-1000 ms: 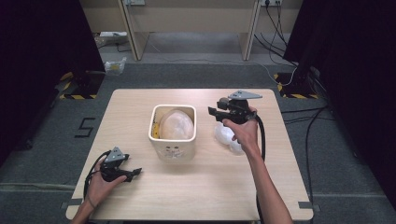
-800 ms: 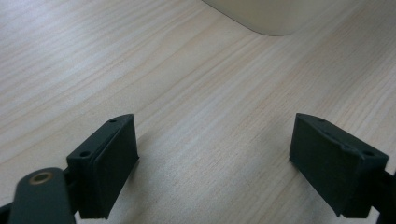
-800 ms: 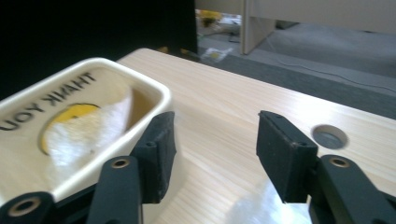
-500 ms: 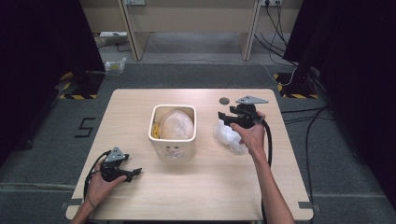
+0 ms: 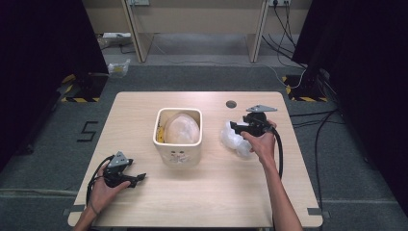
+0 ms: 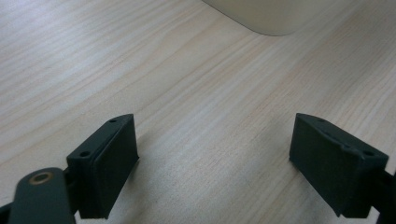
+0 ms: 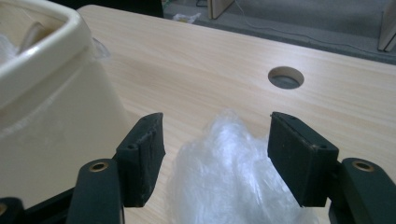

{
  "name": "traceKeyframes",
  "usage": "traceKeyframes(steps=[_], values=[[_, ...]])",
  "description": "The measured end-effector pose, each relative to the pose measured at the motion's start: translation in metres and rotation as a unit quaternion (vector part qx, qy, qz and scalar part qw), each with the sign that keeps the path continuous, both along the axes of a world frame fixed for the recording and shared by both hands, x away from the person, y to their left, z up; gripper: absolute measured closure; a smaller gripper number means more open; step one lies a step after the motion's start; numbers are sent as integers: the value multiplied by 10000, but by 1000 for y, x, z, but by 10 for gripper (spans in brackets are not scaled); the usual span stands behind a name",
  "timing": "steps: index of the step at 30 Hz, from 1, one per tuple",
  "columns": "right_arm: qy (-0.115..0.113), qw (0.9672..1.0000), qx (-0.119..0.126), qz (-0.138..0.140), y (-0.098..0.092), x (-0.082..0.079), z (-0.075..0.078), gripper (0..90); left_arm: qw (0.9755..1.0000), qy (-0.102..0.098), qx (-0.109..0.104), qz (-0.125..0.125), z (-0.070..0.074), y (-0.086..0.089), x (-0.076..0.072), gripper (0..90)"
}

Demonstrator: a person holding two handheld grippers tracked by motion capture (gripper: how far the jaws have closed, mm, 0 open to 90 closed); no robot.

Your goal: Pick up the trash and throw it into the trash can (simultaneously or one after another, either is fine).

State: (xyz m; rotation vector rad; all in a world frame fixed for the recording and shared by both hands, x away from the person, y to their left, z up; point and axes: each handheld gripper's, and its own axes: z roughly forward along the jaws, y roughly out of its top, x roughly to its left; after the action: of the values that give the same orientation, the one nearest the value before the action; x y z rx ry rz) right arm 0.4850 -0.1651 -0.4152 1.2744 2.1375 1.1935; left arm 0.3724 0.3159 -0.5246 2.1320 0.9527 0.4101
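the cream bin (image 7: 42, 116) is cut off by the right gripper view's left edge, and what lies under the pale bag inside it (image 5: 182, 129) cannot be told. the clear plastic bag (image 7: 233, 182) runs off the bottom edge.

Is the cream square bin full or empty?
Not empty. The cream square bin holds a pale translucent bag that rises to its rim; what lies under it, cannot tell.
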Motion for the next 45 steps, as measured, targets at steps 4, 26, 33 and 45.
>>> traceKeyframes(steps=[4, 26, 33, 45], values=[[85, 9999, -59, -62, -3, 2, -8, 359, 10000, 1, 0, 0, 0, 0, 0, 142], [418, 9943, -940, -292, -1, 11, -48, 283, 10000, 7, 10, -6, 0, 0, 0, 143], [530, 9930, -1010, -304, -2, 14, -55, 283, 10000, 9, 21, -14, 0, 0, 0, 142], [451, 9933, -1021, -293, -12, 10, -61, 566, 10000, 7, 5, 0, 0, 0, 0, 143]])
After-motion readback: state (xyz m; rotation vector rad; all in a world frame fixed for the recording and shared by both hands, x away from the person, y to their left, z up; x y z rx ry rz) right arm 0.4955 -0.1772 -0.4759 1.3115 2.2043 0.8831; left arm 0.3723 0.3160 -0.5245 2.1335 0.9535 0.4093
